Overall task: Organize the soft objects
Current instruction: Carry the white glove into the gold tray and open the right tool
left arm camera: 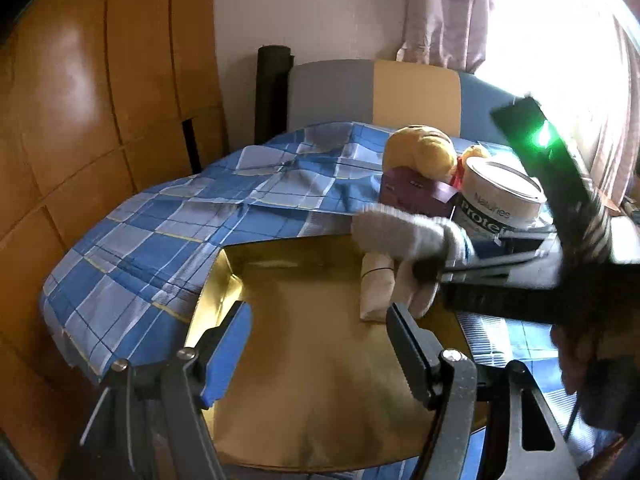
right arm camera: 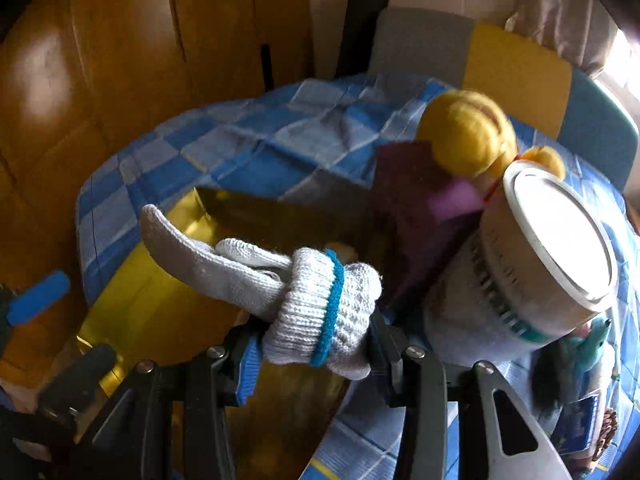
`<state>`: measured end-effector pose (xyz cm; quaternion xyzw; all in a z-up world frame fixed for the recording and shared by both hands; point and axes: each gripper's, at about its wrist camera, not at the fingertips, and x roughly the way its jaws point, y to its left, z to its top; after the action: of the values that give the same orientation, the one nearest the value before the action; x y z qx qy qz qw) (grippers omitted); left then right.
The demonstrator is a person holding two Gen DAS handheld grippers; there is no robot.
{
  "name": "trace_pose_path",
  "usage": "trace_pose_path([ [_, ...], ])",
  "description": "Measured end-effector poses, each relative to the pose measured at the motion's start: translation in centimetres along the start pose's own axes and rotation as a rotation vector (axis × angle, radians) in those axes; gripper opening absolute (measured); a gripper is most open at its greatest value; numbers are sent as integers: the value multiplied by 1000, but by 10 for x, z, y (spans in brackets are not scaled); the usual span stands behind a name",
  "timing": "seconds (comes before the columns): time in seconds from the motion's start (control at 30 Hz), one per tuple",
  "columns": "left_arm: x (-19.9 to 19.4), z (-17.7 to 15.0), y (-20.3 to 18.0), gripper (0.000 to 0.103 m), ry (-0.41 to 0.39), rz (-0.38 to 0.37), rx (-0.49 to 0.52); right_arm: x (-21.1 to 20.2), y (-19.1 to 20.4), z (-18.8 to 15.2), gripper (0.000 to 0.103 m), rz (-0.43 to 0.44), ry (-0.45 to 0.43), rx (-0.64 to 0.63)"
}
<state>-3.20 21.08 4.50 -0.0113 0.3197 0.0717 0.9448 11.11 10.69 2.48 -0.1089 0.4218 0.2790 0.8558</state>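
While the right gripper [right arm camera: 314, 360] squeezes it at the cuff, a white knit glove [right arm camera: 280, 288] with a blue band hangs in the air over the gold tray [right arm camera: 132, 300]. The glove's fingers point away, toward the left side of the tray. Its cuff is bunched up between the two pads, so the right gripper is closed on the glove.

From the left wrist camera, the same glove [left arm camera: 404, 232] shows above the far right part of the tray [left arm camera: 304, 360], a bit blurry. Under it, inside the tray, lies a cream-colored soft thing [left arm camera: 378, 292]. I cannot tell what it is.

The left gripper [left arm camera: 320, 344] is low over the near side of the tray. Its jaws stand apart and nothing is between them.

The tray sits on a bed with a blue checked sheet [left arm camera: 160, 232]. Just behind the tray are a purple box [right arm camera: 416, 208], a yellow plush toy [right arm camera: 464, 136] leaning on it, and a big white can [right arm camera: 552, 248] with a white lid. The can is tilted in the right wrist view. A wooden closet [left arm camera: 100, 120] stands on the left, and a curtain [left arm camera: 448, 8] hangs by the bright window.
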Motion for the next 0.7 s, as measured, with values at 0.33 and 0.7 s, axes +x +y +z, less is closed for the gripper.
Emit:
trace_pose_path([
  [0.33, -4, -4, 4, 71, 1, 6, -8, 30, 11, -24, 50, -16, 93, 2],
  [0.7, -3, -5, 7, 72, 2, 14, -10, 39, 4, -27, 58, 50, 113, 109],
])
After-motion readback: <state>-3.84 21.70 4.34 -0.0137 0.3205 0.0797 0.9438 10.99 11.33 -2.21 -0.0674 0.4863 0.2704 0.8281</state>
